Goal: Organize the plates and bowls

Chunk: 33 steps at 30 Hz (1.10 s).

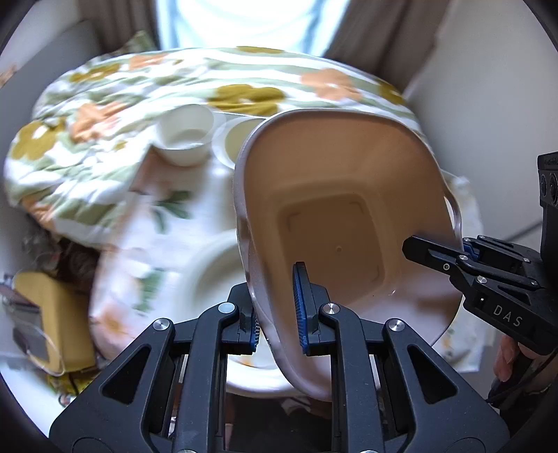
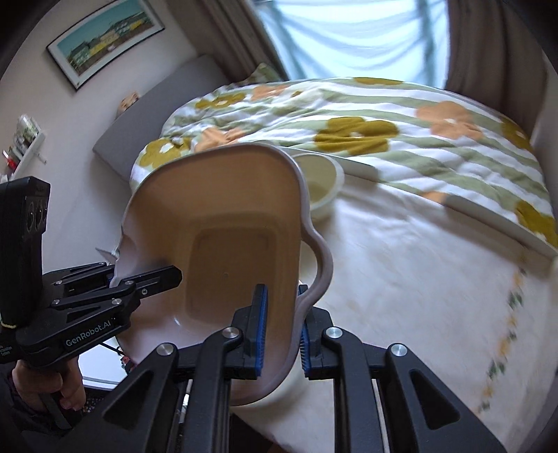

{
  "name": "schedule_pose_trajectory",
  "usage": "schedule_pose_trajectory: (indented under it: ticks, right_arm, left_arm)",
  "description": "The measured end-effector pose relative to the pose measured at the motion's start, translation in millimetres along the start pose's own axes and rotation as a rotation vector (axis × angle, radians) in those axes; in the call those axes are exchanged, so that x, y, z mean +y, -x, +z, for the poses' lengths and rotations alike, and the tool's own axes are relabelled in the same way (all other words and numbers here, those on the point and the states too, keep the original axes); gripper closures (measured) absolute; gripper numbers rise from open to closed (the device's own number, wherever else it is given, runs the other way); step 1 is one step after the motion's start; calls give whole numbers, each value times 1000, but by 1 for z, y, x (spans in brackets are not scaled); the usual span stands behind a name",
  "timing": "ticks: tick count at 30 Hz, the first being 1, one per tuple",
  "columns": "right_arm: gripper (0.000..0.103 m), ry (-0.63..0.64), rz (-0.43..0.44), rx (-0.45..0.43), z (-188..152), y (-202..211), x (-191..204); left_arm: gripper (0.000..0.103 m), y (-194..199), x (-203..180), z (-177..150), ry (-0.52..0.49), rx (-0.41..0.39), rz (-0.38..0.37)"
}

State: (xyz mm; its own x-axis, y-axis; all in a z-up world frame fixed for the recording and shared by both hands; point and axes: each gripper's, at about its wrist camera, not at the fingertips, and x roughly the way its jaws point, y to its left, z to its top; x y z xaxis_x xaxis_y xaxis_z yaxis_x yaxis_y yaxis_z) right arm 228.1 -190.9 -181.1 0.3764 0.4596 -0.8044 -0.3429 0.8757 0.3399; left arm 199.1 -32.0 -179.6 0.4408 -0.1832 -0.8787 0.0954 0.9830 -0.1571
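Nearest: left claw (image 1: pixel 279 310) clenched on the near rim of a square beige basin (image 1: pixel 334 223), blue pads pinching the wall from both sides. Right claw (image 2: pixel 282 324) clenched likewise on the basin's (image 2: pixel 230 244) opposite rim, beside its looped handle (image 2: pixel 322 265). Basin tilted, lifted clear, open side facing both cameras. Under the basin: a white plate (image 1: pixel 212 271) on a pale floral sheet (image 2: pixel 418 278) spread over the bed. Beyond the basin: a small white bowl (image 1: pixel 185 139) and, just beside it, a second bowl (image 1: pixel 233 139), half hidden behind the basin's rim. Farther back: a rumpled flowered quilt (image 1: pixel 209 80), then curtains (image 2: pixel 488 41) and a bright window (image 2: pixel 348 31).
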Motion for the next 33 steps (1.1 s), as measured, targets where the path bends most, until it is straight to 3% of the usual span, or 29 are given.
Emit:
schedule_pose_trajectory:
  ticks: [10,16,22,26,33]
  right_arm:
    - [88,-201,-143,-30,-80,66,-87]
    - [88,-344,-200,15,-110,49,-143]
    - [88,-394,-237,29,-125,33,-172]
    - [88,-367,-255,5,-126,30,-179]
    - [88,-342,-266,-5,-143,28,-188]
  left_arm:
    - [89,-40,-122,-33,-133,104,-163]
    - [89,-96,-175,-43,-190,186,-195]
    - [89,-131,-208,-58,-246,218,-170]
    - [89,-144,-210,-61,-272,223,-147]
    - [89,-149,-224,-71,-346,188,-61]
